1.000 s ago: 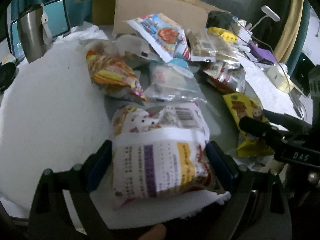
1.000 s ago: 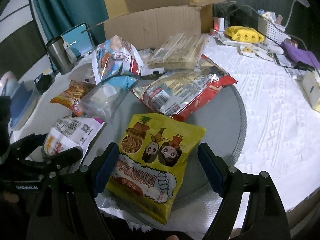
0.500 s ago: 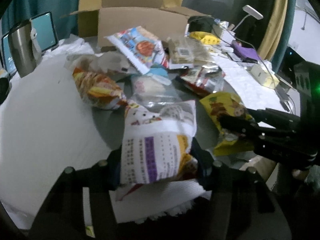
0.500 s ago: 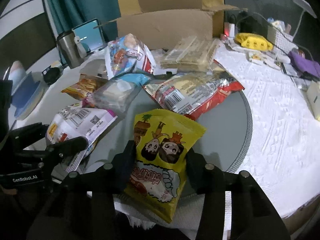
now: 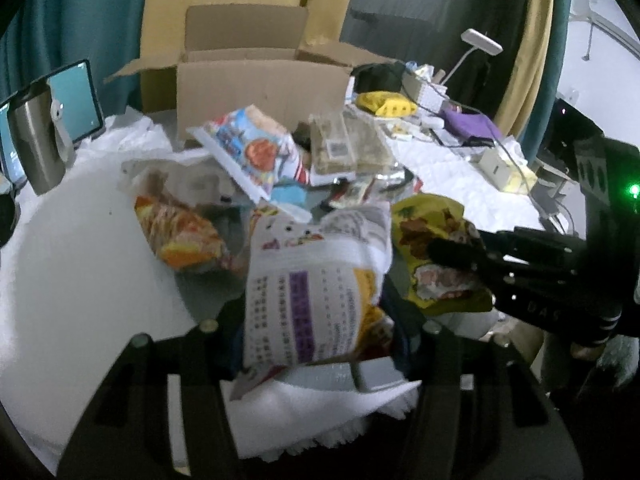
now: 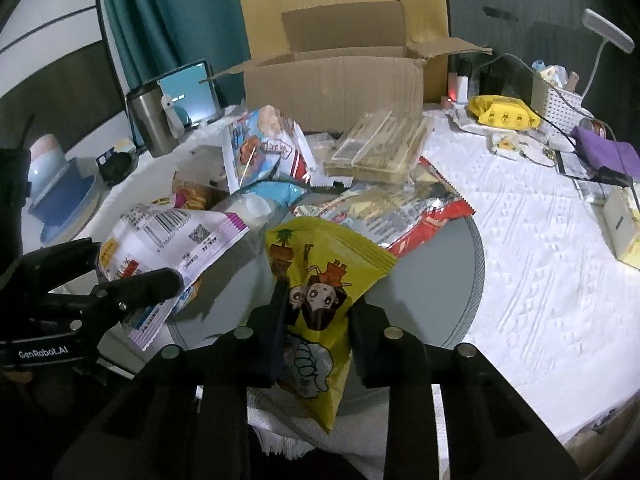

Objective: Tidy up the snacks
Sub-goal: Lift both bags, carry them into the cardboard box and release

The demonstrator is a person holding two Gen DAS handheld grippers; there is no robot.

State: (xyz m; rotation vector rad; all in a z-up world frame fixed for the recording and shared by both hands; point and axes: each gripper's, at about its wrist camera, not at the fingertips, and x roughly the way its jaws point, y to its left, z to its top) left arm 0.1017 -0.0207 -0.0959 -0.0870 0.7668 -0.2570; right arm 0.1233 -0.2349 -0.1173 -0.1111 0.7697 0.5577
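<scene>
My left gripper (image 5: 316,320) is shut on a white snack bag with purple print (image 5: 316,280) and holds it lifted off the table; it also shows in the right wrist view (image 6: 168,248). My right gripper (image 6: 318,312) is shut on a yellow cartoon snack bag (image 6: 324,280), also lifted; it also shows in the left wrist view (image 5: 432,248). Both bags hang in front of an open cardboard box (image 6: 336,80) at the back. Loose snacks lie between: an orange bag (image 5: 180,232), a blue-red bag (image 6: 264,148), a red-silver pack (image 6: 400,208), clear cracker packs (image 6: 380,148).
A round grey table (image 6: 440,280) with white cloth (image 6: 540,260). A steel tumbler (image 5: 36,148) and tablet (image 5: 76,100) stand at left. A blue dish (image 6: 60,200) sits far left. A lamp (image 6: 608,36), yellow item (image 6: 500,110), purple cloth (image 6: 604,152) and cables are at the right.
Both grippers closed on their bags, the white one at left and the yellow one at right, and lifted them off the table, tilting them up toward the box.
</scene>
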